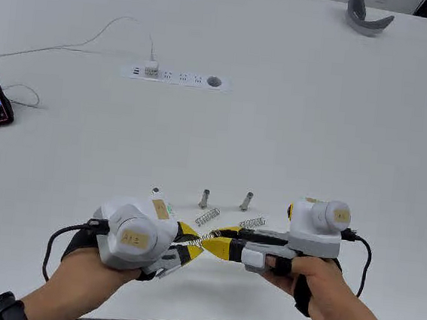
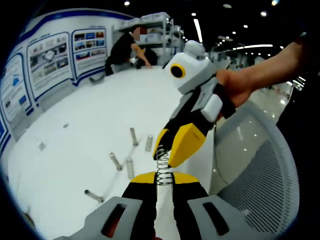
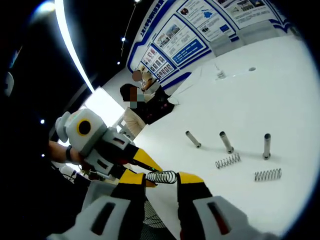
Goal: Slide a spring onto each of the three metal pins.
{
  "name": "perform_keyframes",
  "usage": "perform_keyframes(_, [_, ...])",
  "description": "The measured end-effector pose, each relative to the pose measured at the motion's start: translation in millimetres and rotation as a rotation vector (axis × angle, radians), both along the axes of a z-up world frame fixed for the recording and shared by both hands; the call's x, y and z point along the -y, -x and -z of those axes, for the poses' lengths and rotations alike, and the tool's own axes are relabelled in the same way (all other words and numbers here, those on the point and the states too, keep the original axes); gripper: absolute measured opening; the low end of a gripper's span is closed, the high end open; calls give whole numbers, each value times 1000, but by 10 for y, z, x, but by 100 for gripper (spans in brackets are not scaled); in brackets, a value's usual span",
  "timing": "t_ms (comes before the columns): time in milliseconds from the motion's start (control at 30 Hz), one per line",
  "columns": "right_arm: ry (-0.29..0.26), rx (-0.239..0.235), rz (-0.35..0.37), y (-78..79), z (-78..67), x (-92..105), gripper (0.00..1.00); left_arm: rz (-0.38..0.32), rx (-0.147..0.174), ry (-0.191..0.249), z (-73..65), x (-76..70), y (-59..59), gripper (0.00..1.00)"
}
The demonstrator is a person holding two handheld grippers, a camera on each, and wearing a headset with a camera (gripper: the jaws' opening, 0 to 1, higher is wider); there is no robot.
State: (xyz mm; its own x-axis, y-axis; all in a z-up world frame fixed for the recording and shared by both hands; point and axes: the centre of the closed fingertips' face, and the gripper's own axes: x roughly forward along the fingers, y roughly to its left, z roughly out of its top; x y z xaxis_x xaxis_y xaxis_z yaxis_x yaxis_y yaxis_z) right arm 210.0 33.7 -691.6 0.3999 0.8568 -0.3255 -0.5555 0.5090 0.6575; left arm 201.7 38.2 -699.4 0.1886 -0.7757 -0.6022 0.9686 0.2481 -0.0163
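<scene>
Item: held spring point(image 3: 161, 176), a small open-coil wire spring, carried clear of the white table point(image 1: 315, 124) at its near edge, between the tips of the two grippers. Left gripper point(image 2: 157, 178): jaws closed on one end of the held spring, with the rest of the coil standing out ahead of the tips. Right gripper point(image 3: 162, 179): jaws apart, straddling the free length of the coil, with no evident clamping on it. Related stock: three bare pins in a row just beyond the grippers, namely left pin point(image 3: 193, 139), middle pin point(image 3: 226, 142) and right pin point(image 3: 267, 146). The first loose spring point(image 3: 228, 160) lies on the table near the middle pin, and the second loose spring point(image 3: 267, 174) near the right pin. Handling, as judged: very light thin wire, springy along its length and easily squashed or kinked across it. It is round and smooth, so it is likely to roll, twist or flick out from hard pads. Best hold: a light pinch across the coils at one end, leaving the bore at the other end open to line up over a pin tip. The pins look stiff, but slim enough to topple if knocked sideways.
</scene>
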Motion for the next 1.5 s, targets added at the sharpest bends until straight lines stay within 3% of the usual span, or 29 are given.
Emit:
perform_keyframes(767, [-34,4,-29,16,-120,-19,12,50,23,-12,-16,23,9,10])
perform_keyframes(1100, [8,51,-57,-39,-233,-22,13,72,19,16,-80,83,2,10])
perform_keyframes(1333, [62,68,-136,-5,-283,-36,13,92,6,42,-123,122,38,10])
perform_keyframes(1500, [139,93,-225,27,-305,-21,12,94,-35,87,-172,131,34,9])
